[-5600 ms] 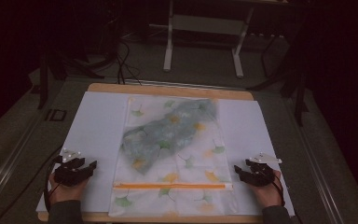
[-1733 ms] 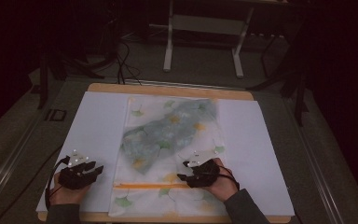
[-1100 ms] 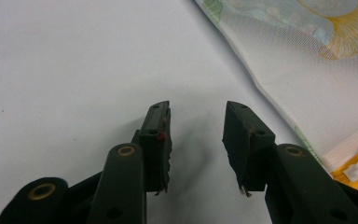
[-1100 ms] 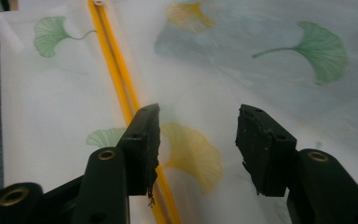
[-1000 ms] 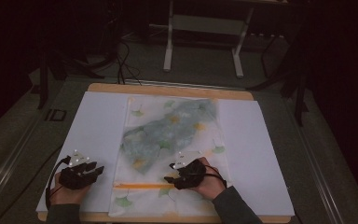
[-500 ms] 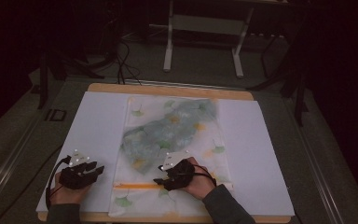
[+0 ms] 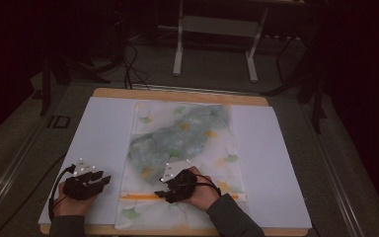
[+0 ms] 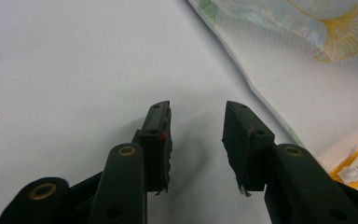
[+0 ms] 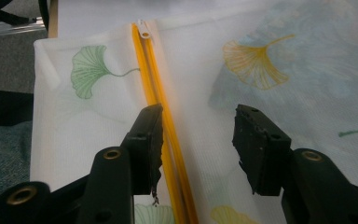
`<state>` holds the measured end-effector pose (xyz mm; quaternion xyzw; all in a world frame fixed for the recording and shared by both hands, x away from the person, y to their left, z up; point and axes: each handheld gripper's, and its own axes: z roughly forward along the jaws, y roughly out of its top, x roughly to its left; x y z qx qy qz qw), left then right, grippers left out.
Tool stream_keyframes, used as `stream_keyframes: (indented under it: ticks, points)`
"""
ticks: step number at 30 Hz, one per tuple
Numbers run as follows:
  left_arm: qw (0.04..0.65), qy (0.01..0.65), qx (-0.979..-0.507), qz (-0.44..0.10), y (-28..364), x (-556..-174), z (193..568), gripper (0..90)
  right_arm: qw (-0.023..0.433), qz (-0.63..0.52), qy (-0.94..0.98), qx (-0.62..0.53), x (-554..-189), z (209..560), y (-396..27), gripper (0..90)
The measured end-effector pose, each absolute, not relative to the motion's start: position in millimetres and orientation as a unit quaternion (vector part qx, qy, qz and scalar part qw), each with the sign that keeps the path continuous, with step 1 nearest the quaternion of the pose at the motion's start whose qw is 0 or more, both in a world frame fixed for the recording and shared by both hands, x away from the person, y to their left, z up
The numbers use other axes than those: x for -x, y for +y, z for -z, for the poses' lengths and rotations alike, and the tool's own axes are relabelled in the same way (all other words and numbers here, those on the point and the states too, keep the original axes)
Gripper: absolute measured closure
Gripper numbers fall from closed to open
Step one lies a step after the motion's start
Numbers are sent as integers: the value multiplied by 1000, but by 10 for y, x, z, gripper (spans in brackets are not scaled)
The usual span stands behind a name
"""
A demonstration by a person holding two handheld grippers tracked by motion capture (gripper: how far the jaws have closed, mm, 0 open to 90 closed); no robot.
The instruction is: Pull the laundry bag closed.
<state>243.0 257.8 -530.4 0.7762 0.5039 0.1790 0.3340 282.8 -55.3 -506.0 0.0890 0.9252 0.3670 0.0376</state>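
- Your right gripper (image 9: 196, 140) hovers low over the mesh bag (image 9: 279, 51), jaws spread apart and just closing a little, gripping nothing; the orange zipper (image 9: 161, 100) runs up between them beside one jaw.
- The white zipper pull (image 9: 144, 31) lies at the zipper's far end.
- Your left gripper (image 8: 196, 135) rests over the white sheet (image 8: 65, 70), jaws gaping and empty, the bag's edge just beside it.
- The bag lies flat mid-table (image 7: 182, 96).
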Motion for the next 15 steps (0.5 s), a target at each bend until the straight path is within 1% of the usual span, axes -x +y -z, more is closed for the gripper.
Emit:
stream_keyframes:
  ticks: [11,15]
  points:
    - [335,502,-777,-178,2575,-2430,5301,617,24,-364,928,-72,-2802,5096,-394,552]
    - [337,502,-777,-178,2570,-2429,5301,614,16,-361,930,-59,-2783,5127,-315,593]
